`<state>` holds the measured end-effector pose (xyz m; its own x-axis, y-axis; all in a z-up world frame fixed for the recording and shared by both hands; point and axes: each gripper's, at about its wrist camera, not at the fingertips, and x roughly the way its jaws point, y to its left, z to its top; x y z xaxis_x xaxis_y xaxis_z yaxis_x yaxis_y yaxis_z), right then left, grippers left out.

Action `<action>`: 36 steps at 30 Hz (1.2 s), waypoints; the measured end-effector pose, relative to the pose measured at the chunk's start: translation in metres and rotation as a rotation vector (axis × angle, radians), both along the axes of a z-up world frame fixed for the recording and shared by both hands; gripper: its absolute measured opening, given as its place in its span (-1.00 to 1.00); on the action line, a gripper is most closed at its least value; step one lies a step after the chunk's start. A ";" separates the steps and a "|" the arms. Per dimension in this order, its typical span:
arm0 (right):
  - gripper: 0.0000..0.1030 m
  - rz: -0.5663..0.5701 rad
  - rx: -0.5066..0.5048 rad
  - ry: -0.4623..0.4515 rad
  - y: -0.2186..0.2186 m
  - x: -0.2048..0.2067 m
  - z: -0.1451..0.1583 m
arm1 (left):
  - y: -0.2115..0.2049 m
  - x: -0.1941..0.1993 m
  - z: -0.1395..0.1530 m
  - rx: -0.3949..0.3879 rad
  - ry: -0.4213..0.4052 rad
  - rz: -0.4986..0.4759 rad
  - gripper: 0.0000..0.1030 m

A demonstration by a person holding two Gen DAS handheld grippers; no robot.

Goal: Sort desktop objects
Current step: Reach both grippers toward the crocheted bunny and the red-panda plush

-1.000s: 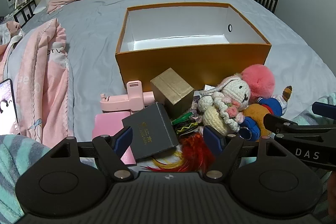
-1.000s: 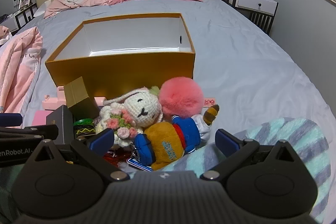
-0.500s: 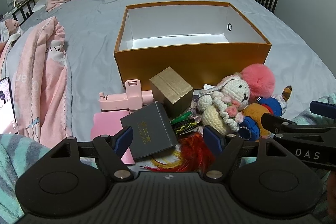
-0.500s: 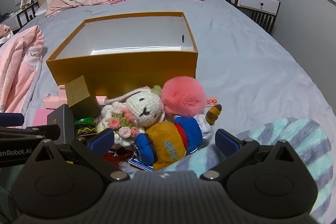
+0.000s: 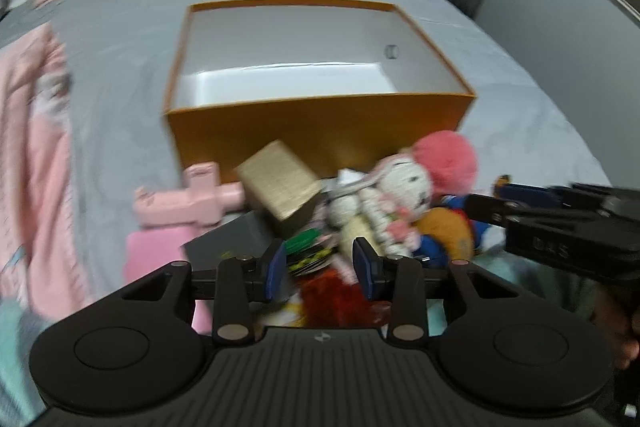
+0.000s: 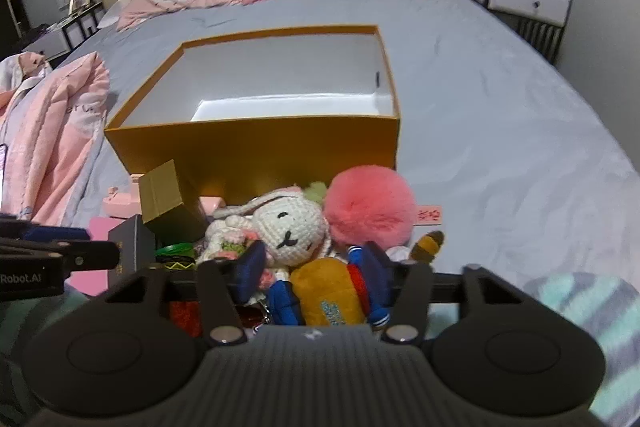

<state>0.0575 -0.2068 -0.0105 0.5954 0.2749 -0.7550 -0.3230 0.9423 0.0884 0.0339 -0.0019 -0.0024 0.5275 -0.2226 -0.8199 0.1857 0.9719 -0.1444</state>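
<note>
Left wrist view: left gripper (image 5: pixel 320 265) hangs over the heap on the bed (image 5: pixel 120 39), jaws half-wide and closing, nothing pressed between them; green-black trinkets (image 5: pixel 306 251) and red fluff (image 5: pixel 336 301) lie below. Pick step appears just begun. Frame blurred; grey box (image 5: pixel 236 239) partly hidden.

Right wrist view: right gripper (image 6: pixel 316 263) closing around the orange plush (image 6: pixel 332 295), pads apparently not yet gripping. Next: secure it, lift to the empty orange box (image 6: pixel 256 151). Plush's lower half cut off.
</note>
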 end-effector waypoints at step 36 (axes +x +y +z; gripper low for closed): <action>0.30 -0.227 0.077 0.534 -0.022 0.103 -0.076 | -0.074 0.086 -0.070 0.092 0.187 -0.274 0.26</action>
<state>0.1610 -0.2292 -0.0870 0.1883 0.2508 -0.9495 -0.0061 0.9671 0.2543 0.1198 -0.0757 -0.0721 0.2967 -0.2556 -0.9201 0.4202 0.9002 -0.1146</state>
